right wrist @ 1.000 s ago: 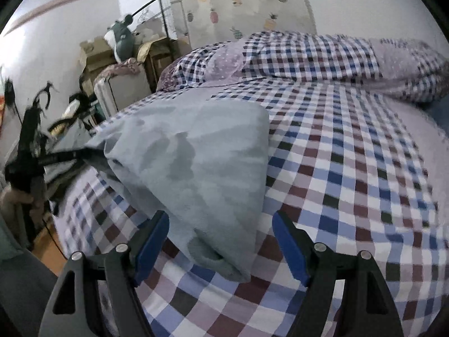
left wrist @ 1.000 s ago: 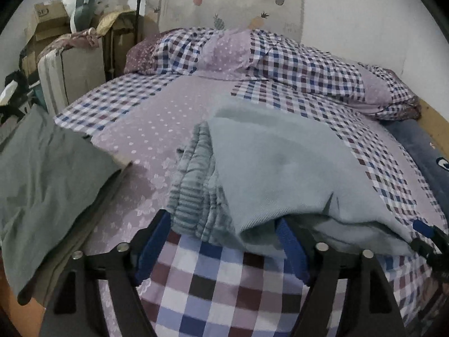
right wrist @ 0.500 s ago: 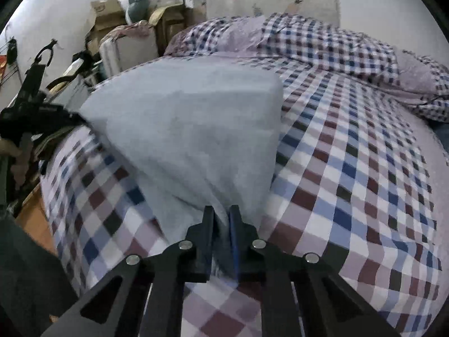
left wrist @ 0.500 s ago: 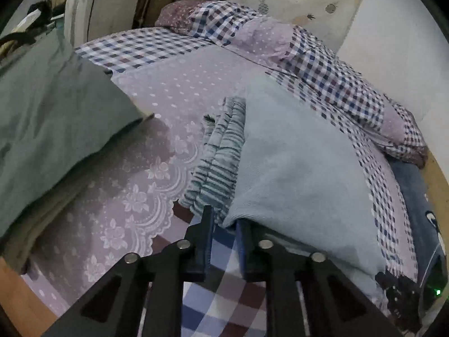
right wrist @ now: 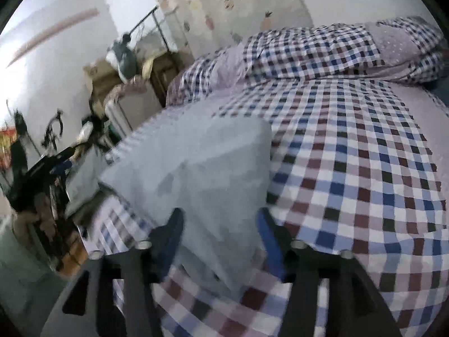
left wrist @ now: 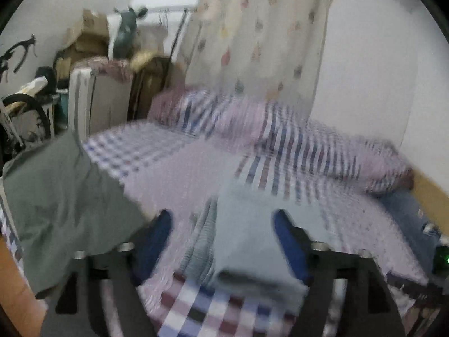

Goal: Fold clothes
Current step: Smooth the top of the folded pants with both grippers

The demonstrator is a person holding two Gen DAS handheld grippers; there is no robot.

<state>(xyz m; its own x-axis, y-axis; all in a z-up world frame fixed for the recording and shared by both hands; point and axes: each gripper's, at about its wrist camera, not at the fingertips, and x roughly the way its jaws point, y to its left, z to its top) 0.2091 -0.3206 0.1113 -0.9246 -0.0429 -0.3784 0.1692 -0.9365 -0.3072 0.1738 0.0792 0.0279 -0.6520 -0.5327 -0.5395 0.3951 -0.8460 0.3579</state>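
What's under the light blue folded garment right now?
The light blue garment lies on the checked bedspread. At its left edge a ribbed teal piece sticks out, seemingly from beneath. How far that reaches underneath is covered.

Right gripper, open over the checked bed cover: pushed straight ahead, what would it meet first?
Probably the folded pale blue-grey garment, which lies between the open fingers of the right gripper and stretches ahead. Motion blur leaves depth unclear.

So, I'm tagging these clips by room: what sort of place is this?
Most likely a bedroom: a bed with checked bedding, pillows at its head, and stacked cardboard boxes beside it.
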